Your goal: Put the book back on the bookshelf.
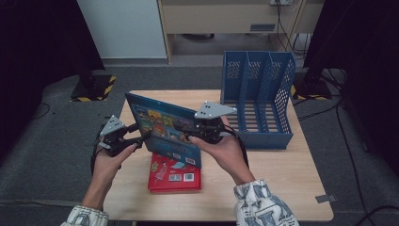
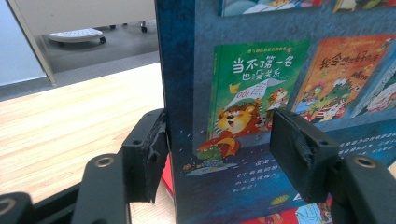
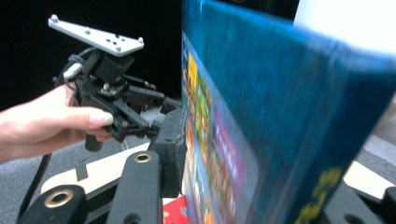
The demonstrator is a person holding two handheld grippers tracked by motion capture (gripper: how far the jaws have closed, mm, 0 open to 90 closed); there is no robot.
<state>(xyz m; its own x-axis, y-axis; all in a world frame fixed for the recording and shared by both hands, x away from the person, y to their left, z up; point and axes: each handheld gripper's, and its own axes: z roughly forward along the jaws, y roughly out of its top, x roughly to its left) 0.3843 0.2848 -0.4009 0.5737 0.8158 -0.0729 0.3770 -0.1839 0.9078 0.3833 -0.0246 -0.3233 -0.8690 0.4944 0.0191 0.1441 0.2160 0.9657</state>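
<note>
A thick blue picture book (image 1: 164, 125) is held tilted above the wooden table (image 1: 282, 174), over a red book (image 1: 175, 173) that lies flat near the front edge. My left gripper (image 1: 143, 136) grips its lower left edge. In the left gripper view the blue book (image 2: 280, 70) stands between the jaws of the left gripper (image 2: 224, 140), one pad (image 2: 152, 149) against its spine. My right gripper (image 1: 195, 134) holds the book's right side. In the right gripper view a pad (image 3: 173, 135) presses on the blue book's (image 3: 280, 93) cover; the other jaw is mostly hidden behind it.
A blue file rack (image 1: 258, 94) with several open slots stands at the table's back right. The person's hands and patterned sleeves come in from the front edge. Dark stands and cables are on the grey carpet around the table.
</note>
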